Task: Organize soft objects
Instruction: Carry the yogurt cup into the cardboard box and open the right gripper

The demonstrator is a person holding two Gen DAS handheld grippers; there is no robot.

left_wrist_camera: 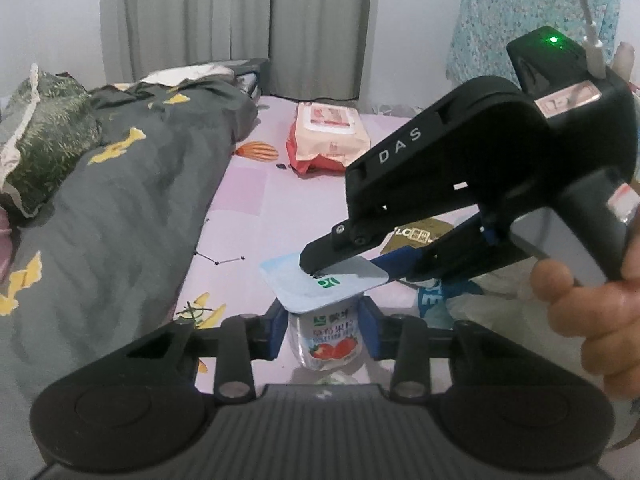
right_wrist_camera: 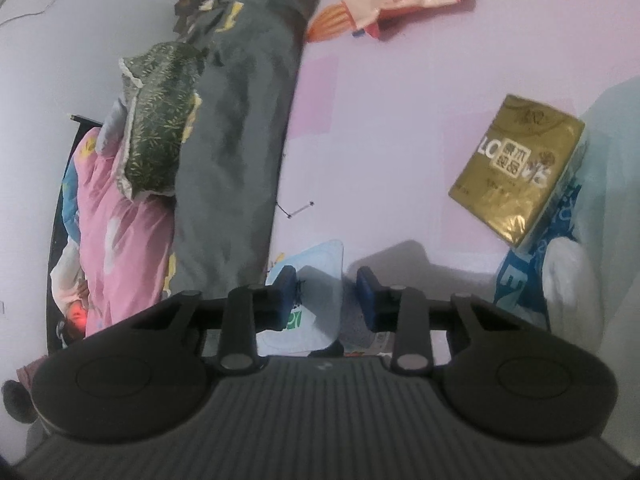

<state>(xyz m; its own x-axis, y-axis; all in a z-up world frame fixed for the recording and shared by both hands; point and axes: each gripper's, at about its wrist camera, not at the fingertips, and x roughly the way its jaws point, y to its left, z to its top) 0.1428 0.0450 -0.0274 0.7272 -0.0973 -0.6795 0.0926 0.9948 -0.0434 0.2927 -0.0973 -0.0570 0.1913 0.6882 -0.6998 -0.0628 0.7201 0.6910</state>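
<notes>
Right now I judge the step in hand to be peeling or steadying the yogurt cup, with both tools on it.

Left wrist view: my left hand-held gripper [left_wrist_camera: 324, 330] has its blue pads closed against the sides of the yogurt cup [left_wrist_camera: 330, 346], which stands upright on the bed sheet [left_wrist_camera: 256, 196]. The cup is clear plastic with a strawberry label; its pale blue foil lid [left_wrist_camera: 320, 286] is wider than the body and one edge lifts. My right hand-held gripper [left_wrist_camera: 320, 270] comes in from the right, tilted down, its upper finger touching the lid top. Whether its lower finger is under the foil I cannot tell here. Further back lie a pink wet-wipes pack [left_wrist_camera: 328, 136] and a grey quilt [left_wrist_camera: 132, 184] along the left.

Right wrist view: the right pads stand apart, with the foil lid [right_wrist_camera: 316, 280] between them, touching the left pad only. I read this as not clamped. A gold tissue pack [right_wrist_camera: 520, 168] lies well apart to the right, resting against a blue-and-white bag [right_wrist_camera: 528, 272].

Next move, as I judge it: close the right pads on the foil edge before pulling, while the left holds lightly. The cup walls look thin; squeezing hard could buckle them.
</notes>
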